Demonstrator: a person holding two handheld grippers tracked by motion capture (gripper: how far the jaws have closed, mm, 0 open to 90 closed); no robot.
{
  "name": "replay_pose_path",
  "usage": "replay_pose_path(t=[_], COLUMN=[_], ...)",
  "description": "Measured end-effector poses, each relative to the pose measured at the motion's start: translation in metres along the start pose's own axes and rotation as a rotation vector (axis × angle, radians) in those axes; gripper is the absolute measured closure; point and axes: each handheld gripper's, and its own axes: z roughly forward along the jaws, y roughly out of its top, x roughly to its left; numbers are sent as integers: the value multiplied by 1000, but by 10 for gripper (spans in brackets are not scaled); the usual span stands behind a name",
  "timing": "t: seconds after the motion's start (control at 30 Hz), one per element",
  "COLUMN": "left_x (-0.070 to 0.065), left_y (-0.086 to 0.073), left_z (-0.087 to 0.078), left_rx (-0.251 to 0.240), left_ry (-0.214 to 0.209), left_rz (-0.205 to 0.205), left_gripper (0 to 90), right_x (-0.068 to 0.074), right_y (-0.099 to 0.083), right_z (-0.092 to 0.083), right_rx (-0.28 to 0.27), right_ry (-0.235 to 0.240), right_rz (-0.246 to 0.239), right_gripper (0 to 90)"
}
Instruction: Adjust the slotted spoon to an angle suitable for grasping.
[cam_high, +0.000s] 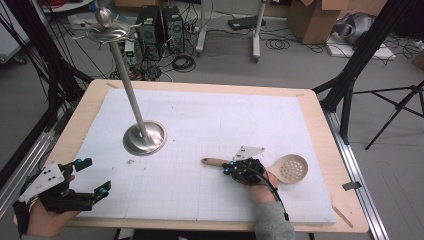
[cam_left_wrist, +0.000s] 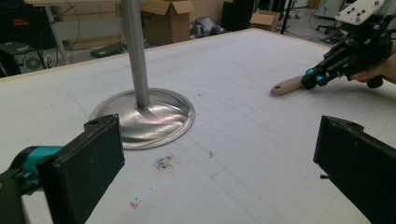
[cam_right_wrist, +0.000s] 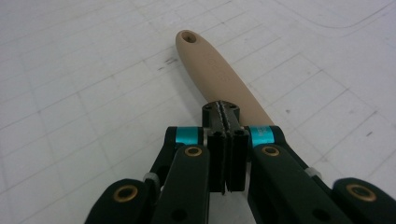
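A slotted spoon with a beige perforated head (cam_high: 291, 168) and a wooden handle (cam_high: 212, 161) lies flat on the white mat at the front right. My right gripper (cam_high: 227, 168) is over the handle's middle, jaws pressed together. In the right gripper view its tips (cam_right_wrist: 226, 112) meet with no gap above the handle (cam_right_wrist: 210, 60), which runs on beneath them. Whether they touch it I cannot tell. My left gripper (cam_high: 94, 176) stands open at the front left corner, nothing between its jaws (cam_left_wrist: 219, 163). From there I see the right gripper (cam_left_wrist: 310, 80) at the handle (cam_left_wrist: 286, 87).
A metal stand with a round base (cam_high: 145, 137) and a tall tilted-looking pole topped by a hooked dish (cam_high: 106, 31) stands left of centre; its base (cam_left_wrist: 159, 119) is just ahead of the left gripper. The white gridded mat (cam_high: 225, 115) covers the wooden table (cam_high: 320, 130).
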Motion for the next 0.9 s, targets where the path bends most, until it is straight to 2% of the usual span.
replay_pose_path(t=[0.23,0.37,0.63,0.9], left_x=[-1,-1,-1,-2], left_y=[-3,-4,-6,-8], left_z=[-9,-15,-25,-30], left_rx=[3,0,-7,-4], left_ry=[23,36,61,72], left_rz=[-3,-5,-12,-13], left_gripper=[20,20,20,20], right_x=[-5,-9,-14,-19], right_y=[4,6,9,10], right_z=[6,8,13,16], right_rx=[-6,-11,-17,-24], right_ry=[-45,-46,-96,-117], right_rz=[20,46,47,54], right_gripper=[900,899,900,900])
